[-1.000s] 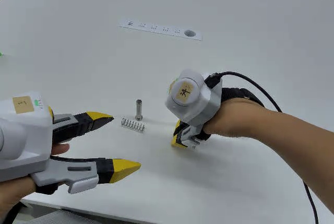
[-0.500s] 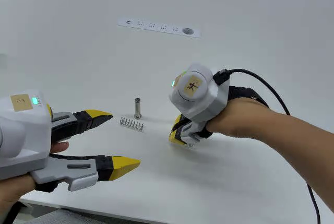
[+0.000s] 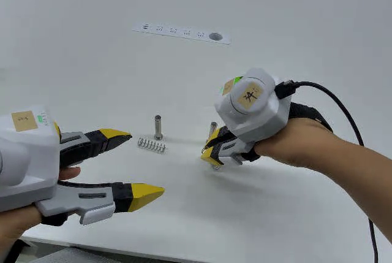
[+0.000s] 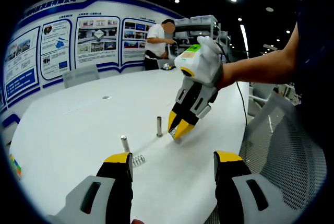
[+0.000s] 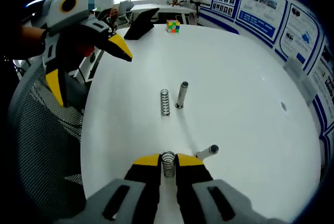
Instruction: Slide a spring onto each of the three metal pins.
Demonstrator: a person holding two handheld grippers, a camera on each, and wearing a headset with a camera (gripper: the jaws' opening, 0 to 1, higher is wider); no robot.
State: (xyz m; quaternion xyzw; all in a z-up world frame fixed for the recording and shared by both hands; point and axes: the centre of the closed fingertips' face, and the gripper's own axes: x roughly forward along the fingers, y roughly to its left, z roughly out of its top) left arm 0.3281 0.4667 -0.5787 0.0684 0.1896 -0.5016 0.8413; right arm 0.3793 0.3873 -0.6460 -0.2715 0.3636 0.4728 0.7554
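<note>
The right gripper [image 3: 211,158], with its spring [image 5: 168,164], has swung rightward, uncovering a second pin [image 3: 212,129].

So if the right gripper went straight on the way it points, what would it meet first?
Probably the loose spring lying beside the upright metal pin, though depth is unclear.

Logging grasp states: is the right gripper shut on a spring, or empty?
Shut on a spring: the right gripper has its yellow tips pinching the coil between them.
</note>
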